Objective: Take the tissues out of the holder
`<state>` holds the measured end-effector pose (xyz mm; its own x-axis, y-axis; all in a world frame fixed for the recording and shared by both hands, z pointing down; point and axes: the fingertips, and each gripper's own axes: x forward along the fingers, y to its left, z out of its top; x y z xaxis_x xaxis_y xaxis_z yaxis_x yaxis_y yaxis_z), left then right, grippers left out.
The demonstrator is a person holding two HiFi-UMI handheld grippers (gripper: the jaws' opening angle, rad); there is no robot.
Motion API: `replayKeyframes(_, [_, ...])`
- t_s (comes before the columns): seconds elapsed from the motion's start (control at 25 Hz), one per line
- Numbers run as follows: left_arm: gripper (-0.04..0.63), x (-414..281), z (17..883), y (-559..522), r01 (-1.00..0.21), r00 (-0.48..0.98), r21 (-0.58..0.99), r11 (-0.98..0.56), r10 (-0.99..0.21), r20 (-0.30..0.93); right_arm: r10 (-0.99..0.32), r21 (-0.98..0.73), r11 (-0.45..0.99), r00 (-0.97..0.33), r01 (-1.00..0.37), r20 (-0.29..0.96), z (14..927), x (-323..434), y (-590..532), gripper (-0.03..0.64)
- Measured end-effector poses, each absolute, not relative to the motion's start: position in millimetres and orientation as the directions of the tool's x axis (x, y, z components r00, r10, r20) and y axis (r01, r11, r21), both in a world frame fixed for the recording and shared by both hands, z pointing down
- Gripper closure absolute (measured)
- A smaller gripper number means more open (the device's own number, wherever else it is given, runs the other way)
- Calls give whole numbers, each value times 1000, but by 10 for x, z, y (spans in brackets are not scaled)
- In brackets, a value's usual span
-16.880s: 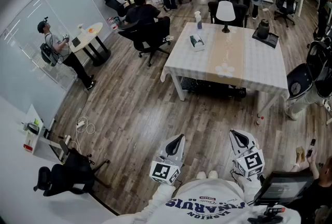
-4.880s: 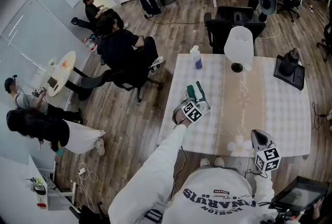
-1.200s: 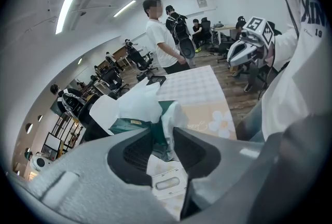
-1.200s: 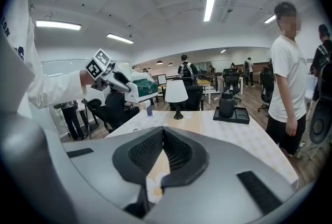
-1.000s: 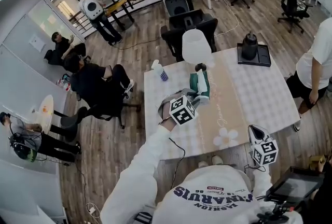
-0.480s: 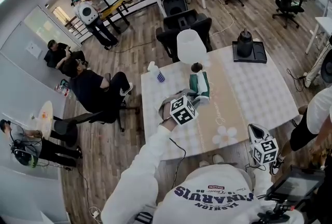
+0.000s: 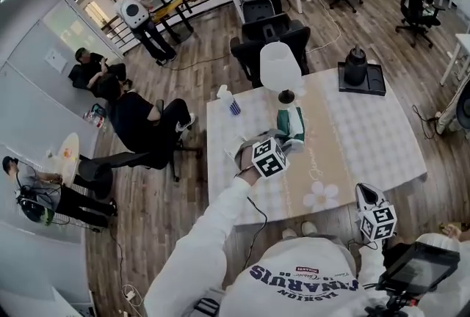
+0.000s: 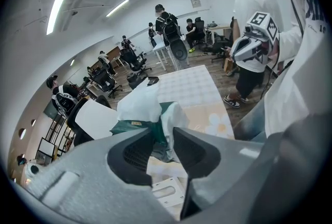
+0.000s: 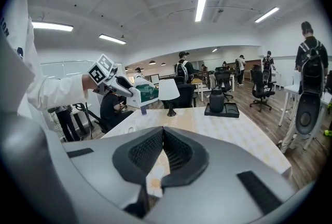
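Left gripper (image 8: 163,137) clamped on a green tissue holder (image 8: 132,126) with white tissue (image 8: 139,105) bulging from its top, held just above the white checked table (image 7: 382,132) beside a white table lamp (image 7: 280,67); right gripper (image 9: 162,158) closed and empty at the table's near edge

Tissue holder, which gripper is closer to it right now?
Left. The left gripper grips the tissue holder by its end; the right gripper is shut, empty, back by the table edge.
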<state>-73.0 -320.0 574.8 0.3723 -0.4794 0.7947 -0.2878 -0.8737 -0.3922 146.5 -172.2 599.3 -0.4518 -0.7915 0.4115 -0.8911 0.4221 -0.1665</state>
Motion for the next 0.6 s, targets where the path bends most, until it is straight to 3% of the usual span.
replayKeyframes(0.6, [469, -699, 6454, -3327, -316, 354, -368, -875, -468, 809, -799, -180, 398, -436, -900, 414, 6087, 1556, -1654, 609])
